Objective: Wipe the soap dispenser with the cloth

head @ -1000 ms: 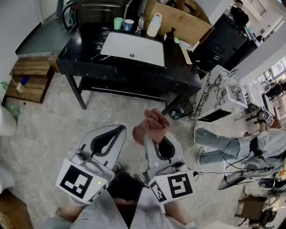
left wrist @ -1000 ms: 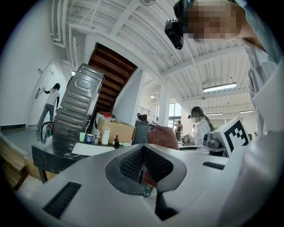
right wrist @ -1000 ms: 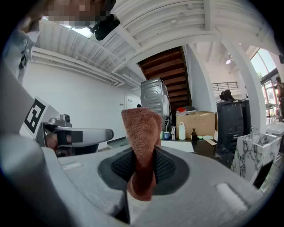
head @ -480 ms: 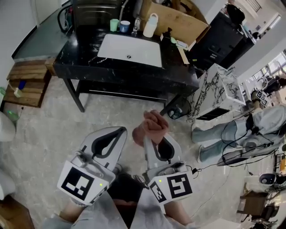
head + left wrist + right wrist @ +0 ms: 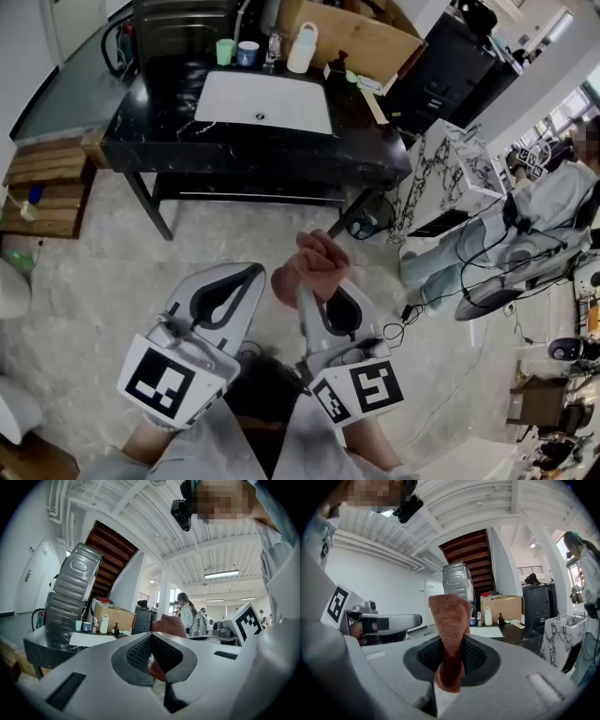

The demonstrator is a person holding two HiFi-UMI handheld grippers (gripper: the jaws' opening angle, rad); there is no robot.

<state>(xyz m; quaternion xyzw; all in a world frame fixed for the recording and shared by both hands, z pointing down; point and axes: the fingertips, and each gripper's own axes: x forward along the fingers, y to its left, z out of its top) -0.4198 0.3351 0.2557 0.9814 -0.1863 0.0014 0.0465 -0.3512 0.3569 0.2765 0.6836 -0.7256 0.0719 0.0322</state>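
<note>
Head view: right gripper point(image 5: 315, 291), pointing forward, clamps cloth point(image 5: 308, 264).

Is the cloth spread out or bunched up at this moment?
Bunched up. The right gripper is shut on the cloth, which stands up from the jaws as a narrow folded wad, not a flat sheet.

Head overhead — others low, toward counter point(image 5: 157, 127)
</note>
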